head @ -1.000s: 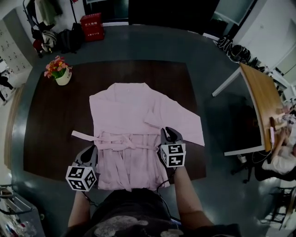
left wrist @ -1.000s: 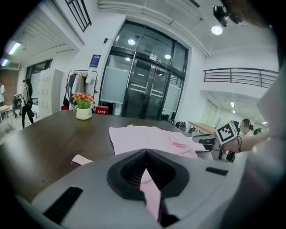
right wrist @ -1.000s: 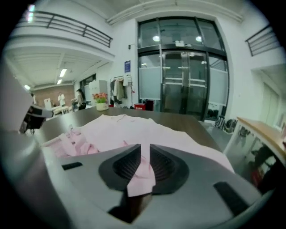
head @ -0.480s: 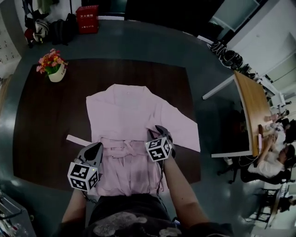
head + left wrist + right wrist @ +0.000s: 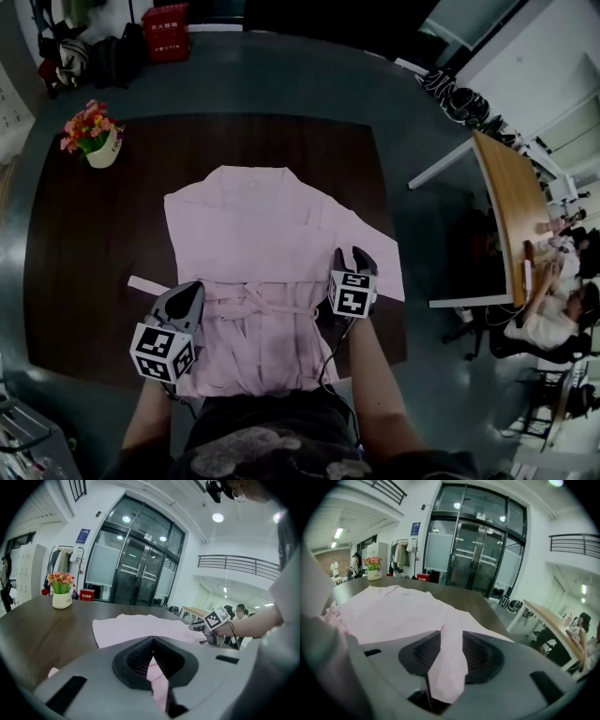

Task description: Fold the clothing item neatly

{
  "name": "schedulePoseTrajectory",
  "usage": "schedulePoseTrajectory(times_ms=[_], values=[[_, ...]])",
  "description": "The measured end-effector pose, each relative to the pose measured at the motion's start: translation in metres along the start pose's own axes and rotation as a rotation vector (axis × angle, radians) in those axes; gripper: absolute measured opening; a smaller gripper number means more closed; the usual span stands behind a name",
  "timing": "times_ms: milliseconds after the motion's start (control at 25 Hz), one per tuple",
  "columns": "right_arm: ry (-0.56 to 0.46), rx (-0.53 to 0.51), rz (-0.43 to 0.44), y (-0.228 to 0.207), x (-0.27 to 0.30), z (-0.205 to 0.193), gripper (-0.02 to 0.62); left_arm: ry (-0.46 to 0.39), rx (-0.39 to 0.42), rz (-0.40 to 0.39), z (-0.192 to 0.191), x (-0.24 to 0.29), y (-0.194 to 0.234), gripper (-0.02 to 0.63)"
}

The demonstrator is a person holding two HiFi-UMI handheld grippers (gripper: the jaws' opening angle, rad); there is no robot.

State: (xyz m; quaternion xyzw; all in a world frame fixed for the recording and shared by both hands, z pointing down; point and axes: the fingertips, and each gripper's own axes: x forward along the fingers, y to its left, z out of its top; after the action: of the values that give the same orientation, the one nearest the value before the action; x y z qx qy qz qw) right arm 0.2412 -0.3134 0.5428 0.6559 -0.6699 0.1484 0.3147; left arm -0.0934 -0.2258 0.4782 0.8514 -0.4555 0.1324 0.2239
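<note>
Big open hall with a glass door front and grey floor. A dark brown worktop (image 5: 84,262) sits in the middle, with a flower pot (image 5: 91,141) at its far left corner, a red box (image 5: 165,19) on the floor beyond, and a light wood table (image 5: 511,206) off to the right with a person seated at it. The pink garment (image 5: 253,234) lies flat, front up, on the worktop's centre: collar at the far end, hem at the near edge by the person. It's robe-style, with the front panels overlapped and a belt (image 5: 253,305) tied across the waist, one belt end sticking out flat to the left. The upper half is smooth, while below the belt the fabric is gathered into lengthwise creases. The sleeve on the right runs diagonally out toward the worktop's right edge; on the left the side edge is straight and no sleeve sticks out. The left gripper (image 5: 193,289) is at the waist on the left side, jaws pressed together on a thin pinch of pink fabric. The right gripper (image 5: 353,255) is at the garment's right side by the sleeve, jaws spread partway, with a loose fold of pink fabric standing between the pads and draping back into the throat; no clear clamp on it.
</note>
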Motion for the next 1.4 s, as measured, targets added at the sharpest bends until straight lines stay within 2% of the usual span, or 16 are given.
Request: schedulePoseTrajectory(times_ms=[160, 280, 400, 480, 560, 640, 800, 960, 1080, 1240, 1400], values=[[-0.099, 0.051, 0.087, -0.01, -0.023, 0.0, 0.133, -0.034, -0.001, -0.001, 0.008, 0.012, -0.037, 0.011], [-0.194, 0.145, 0.19, -0.019, -0.043, -0.005, 0.133, -0.068, -0.004, -0.007, 0.01, 0.021, -0.077, 0.011], [-0.265, 0.153, 0.256, -0.041, -0.067, -0.016, 0.132, -0.082, 0.017, 0.016, 0.009, 0.032, -0.123, 0.011], [-0.307, 0.141, 0.276, -0.064, -0.086, -0.023, 0.093, -0.087, 0.032, 0.043, 0.008, 0.039, -0.156, 0.011], [-0.345, 0.139, 0.275, -0.097, -0.106, -0.029, 0.008, -0.094, 0.039, 0.062, 0.01, 0.047, -0.191, 0.011], [-0.364, 0.159, 0.248, -0.14, -0.119, -0.039, 0.001, -0.093, 0.051, 0.063, 0.013, 0.06, -0.226, 0.011], [-0.309, 0.212, 0.196, -0.222, -0.129, -0.103, -0.006, -0.083, 0.051, 0.05, -0.008, 0.091, -0.29, 0.011], [-0.24, 0.196, 0.161, -0.266, -0.129, -0.157, -0.006, -0.044, 0.063, 0.021, -0.03, 0.108, -0.335, 0.011], [-0.163, 0.214, 0.189, -0.267, -0.118, -0.196, -0.006, 0.009, 0.078, 0.007, -0.04, 0.117, -0.35, 0.011], [-0.044, 0.249, 0.311, -0.24, -0.098, -0.25, -0.003, 0.061, 0.086, 0.025, -0.046, 0.132, -0.347, 0.011], [-0.008, 0.247, 0.441, -0.21, -0.083, -0.276, 0.085, 0.095, 0.088, 0.035, -0.05, 0.147, -0.349, 0.011]])
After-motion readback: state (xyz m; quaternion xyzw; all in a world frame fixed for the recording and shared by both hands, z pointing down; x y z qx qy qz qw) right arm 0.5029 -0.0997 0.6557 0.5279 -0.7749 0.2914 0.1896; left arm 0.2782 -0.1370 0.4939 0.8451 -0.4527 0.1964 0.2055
